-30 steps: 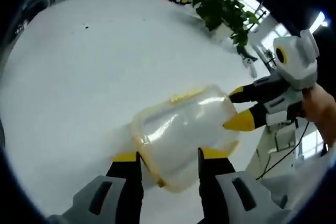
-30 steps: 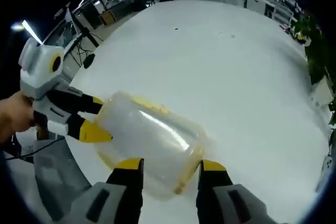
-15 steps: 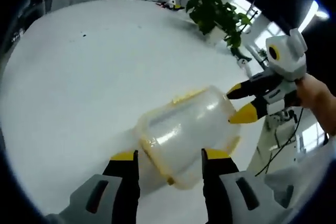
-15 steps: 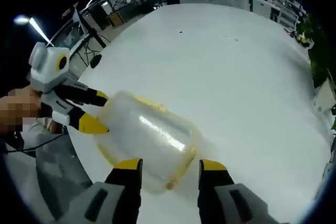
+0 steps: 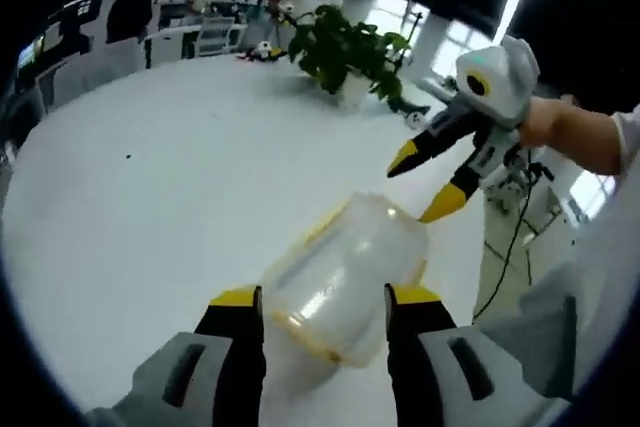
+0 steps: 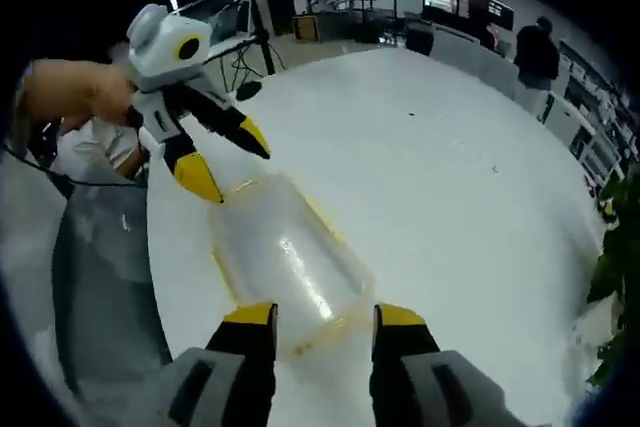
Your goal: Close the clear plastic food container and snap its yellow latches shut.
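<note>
The clear plastic food container [image 5: 340, 282] lies on the white table [image 5: 140, 207], lid on, with yellow latches [image 5: 322, 229] along its sides. My left gripper [image 5: 325, 299] stands open, its yellow-tipped jaws on either side of the container's near end. The right gripper [image 5: 422, 187] hangs open above the far end, apart from it, held by a hand [image 5: 560, 132]. In the right gripper view the container [image 6: 285, 257] runs away from my open right gripper [image 6: 325, 315]. There the left gripper [image 6: 232, 167] hovers open just past the far end.
A potted plant [image 5: 345, 47] stands at the table's far edge, with people and desks behind it. The table edge [image 6: 165, 277] runs close to the container's left side, with grey floor beyond. A person [image 6: 540, 47] stands far off.
Both grippers have lifted up and back from the container's ends, where their tips were touching it. The container stays on the table. Both views have tilted upward.
</note>
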The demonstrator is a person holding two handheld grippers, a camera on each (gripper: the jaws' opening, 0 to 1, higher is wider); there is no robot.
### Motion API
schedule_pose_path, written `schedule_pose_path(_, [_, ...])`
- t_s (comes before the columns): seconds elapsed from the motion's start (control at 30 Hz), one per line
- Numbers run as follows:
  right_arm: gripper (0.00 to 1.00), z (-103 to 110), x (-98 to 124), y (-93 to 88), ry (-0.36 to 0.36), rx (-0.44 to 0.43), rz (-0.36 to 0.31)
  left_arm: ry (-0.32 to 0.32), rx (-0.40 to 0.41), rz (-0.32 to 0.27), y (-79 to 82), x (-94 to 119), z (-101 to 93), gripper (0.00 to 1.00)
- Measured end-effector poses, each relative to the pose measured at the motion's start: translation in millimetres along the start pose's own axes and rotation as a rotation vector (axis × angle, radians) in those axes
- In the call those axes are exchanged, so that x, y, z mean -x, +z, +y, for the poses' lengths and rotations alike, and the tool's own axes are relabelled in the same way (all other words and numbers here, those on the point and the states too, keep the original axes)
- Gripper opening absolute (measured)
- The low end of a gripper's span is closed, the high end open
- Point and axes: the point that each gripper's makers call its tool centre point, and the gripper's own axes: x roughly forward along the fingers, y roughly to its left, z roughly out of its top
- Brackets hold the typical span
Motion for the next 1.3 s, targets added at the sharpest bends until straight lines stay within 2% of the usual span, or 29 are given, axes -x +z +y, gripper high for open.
schedule_pose_path(0.07, [0.23,-1,0,2.0,0.012,-0.005,-0.01,-0.021,-0.075,0.016,-0.1,-1,-4.3,0.36])
schedule_pose_path(0.1, [0.24,-1,-1,3.3,0.01,0.002,-0.011,-0.038,-0.087,0.022,-0.5,-2,-7.1,0.35])
schedule_pose_path(0.13, [0.23,-2,-3,8.2,0.011,0.061,-0.022,-0.055,-0.083,0.033,-2.3,-4,-10.2,0.33])
schedule_pose_path(0.2, [0.2,4,-6,14.6,0.034,0.123,-0.03,-0.062,-0.145,0.057,-4.7,-8,-11.2,0.28])
schedule_pose_path(0.27, [0.18,11,-11,19.6,0.062,0.158,-0.025,-0.091,-0.15,0.05,-1.9,-12,-17.5,0.22])
schedule_pose_path(0.4, [0.18,19,-25,25.7,0.099,0.215,-0.001,-0.087,-0.221,0.059,3.3,-22,-21.5,0.23])
schedule_pose_path(0.5, [0.18,22,-35,29.3,0.111,0.241,0.009,-0.106,-0.267,0.072,4.1,-31,-32.2,0.24])
schedule_pose_path(0.7, [0.18,22,-50,37.8,0.125,0.252,0.002,-0.133,-0.314,0.104,-3.5,-40,-46.2,0.25])
schedule_pose_path(0.77, [0.18,22,-54,37.0,0.138,0.25,0.013,-0.134,-0.301,0.102,-3.9,-40,-49.4,0.24])
schedule_pose_path(0.87, [0.24,12,-57,39.6,0.106,0.269,0.018,-0.139,-0.324,0.107,-7.1,-41,-55.8,0.28])
schedule_pose_path(0.93, [0.37,7,-58,42.7,0.093,0.249,0.01,-0.137,-0.338,0.123,-11.3,-42,-58.0,0.35])
schedule_pose_path(1.0, [0.46,1,-59,41.0,0.083,0.273,0.03,-0.117,-0.355,0.131,-13.5,-43,-57.3,0.47])
schedule_pose_path(1.07, [0.46,4,-59,37.2,0.111,0.291,0.052,-0.107,-0.37,0.132,-13.4,-42,-56.5,0.47])
schedule_pose_path(1.17, [0.55,10,-61,35.7,0.156,0.313,0.057,-0.092,-0.406,0.135,-14.8,-43,-55.3,0.49])
schedule_pose_path(1.23, [0.55,14,-63,29.4,0.202,0.318,0.099,-0.072,-0.459,0.151,-18.5,-45,-53.6,0.49])
schedule_pose_path(1.3, [0.52,10,-66,22.8,0.216,0.36,0.153,-0.076,-0.448,0.155,-22.6,-47,-55.6,0.5])
